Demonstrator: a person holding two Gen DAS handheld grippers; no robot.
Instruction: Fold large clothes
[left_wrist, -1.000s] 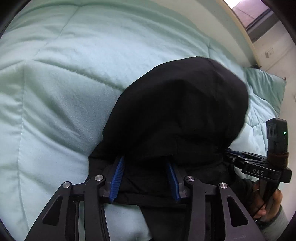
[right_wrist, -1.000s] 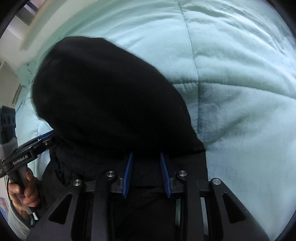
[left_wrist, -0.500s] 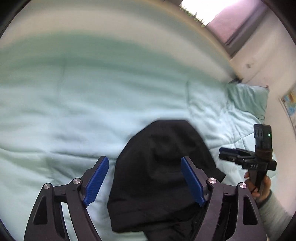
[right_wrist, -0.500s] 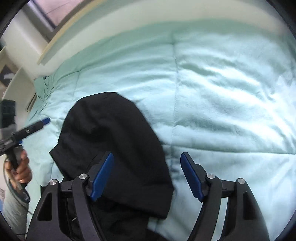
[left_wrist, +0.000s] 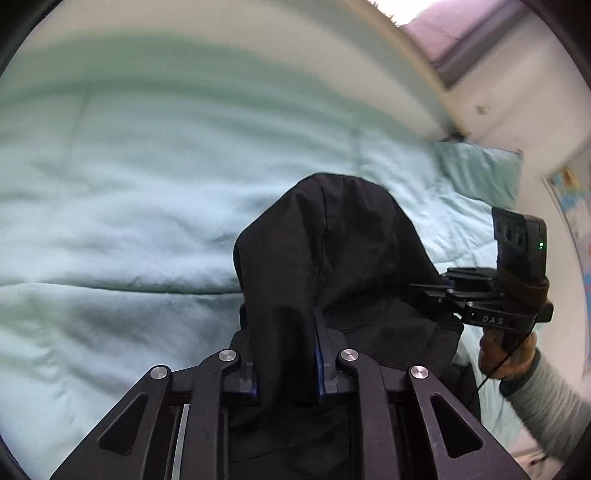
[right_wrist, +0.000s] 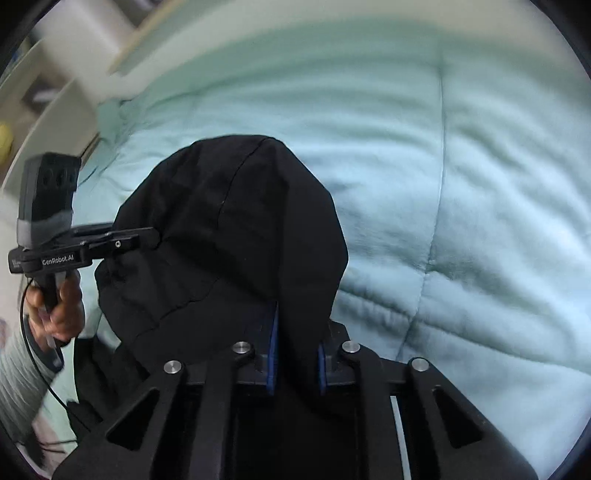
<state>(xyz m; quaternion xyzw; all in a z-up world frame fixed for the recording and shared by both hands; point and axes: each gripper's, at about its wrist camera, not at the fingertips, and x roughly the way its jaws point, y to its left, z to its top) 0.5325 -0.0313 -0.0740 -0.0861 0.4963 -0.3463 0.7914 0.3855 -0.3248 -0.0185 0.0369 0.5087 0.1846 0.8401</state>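
Observation:
A black hooded garment (left_wrist: 332, 251) lies bunched on the pale green quilt (left_wrist: 129, 203), its hood rising into a peak. My left gripper (left_wrist: 286, 350) has a fold of the hood's left side between its blue pads; its jaws are closing on it. In the right wrist view the same garment (right_wrist: 229, 229) runs between the pads of my right gripper (right_wrist: 297, 332), whose jaws are also closing on the cloth. Each gripper shows in the other's view: the right gripper (left_wrist: 421, 288) at the hood's right edge, the left gripper (right_wrist: 155, 234) at its left edge.
The quilt (right_wrist: 461, 184) spreads wide around the garment. A green pillow (left_wrist: 480, 173) lies at the bed's far corner by the wall. A person's hand (left_wrist: 506, 354) with a grey sleeve holds the right gripper's handle, and another hand (right_wrist: 55, 306) holds the left one.
Half a second ago both grippers stood wide open over the hood. Now both have closed onto the black cloth and risen, pulling the hood up into a peak.

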